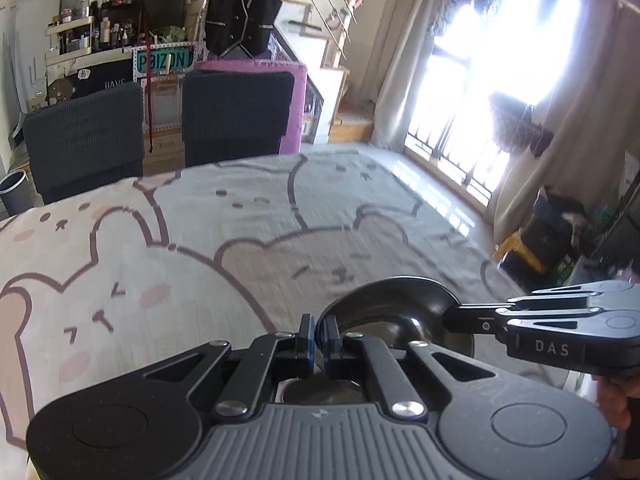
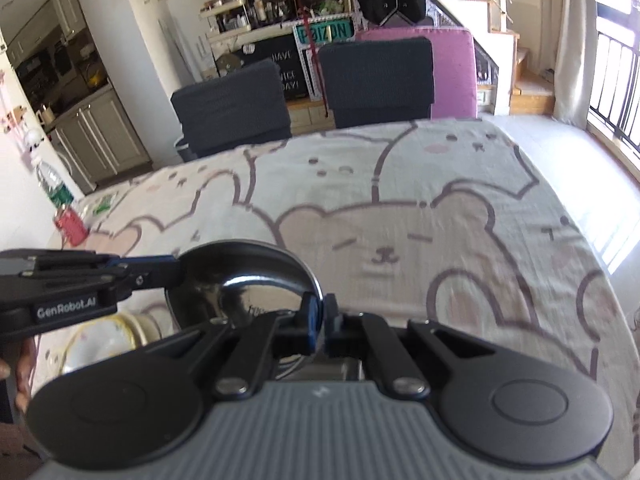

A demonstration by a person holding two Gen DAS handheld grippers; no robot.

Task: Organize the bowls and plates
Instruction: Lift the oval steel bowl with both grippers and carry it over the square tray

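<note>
Both grippers hold one shiny metal bowl (image 1: 394,312) above the table (image 1: 248,216), which is covered with a cloth printed with cartoon bears. The left gripper (image 1: 319,334) has its blue pads pressed together on the near rim of the bowl, and the right gripper (image 2: 319,320) is clamped in the same way on the rim at the other side; in each view the other gripper comes in from the side and bites the opposite rim. Under the bowl, at the left in the right wrist view, a white plate (image 2: 98,340) with a yellow line near its edge lies on the cloth, next to a pale round dish that I cannot identify clearly. A red can (image 2: 70,226) and a plastic bottle (image 2: 52,184) stand at the far left edge of the table, well apart from the bowl. Two dark chairs (image 1: 160,128) stand at the far edge, and a pink cushion (image 2: 452,72) is behind them. The right gripper's body carries the letters "DAS", and the left gripper's body reads "GenRobot.AI". A teal sign (image 2: 325,33) behind the chairs seems to read "POIZON". The middle and far part of the cloth is open, and the right edge of the table faces a bright window (image 1: 496,56).
</note>
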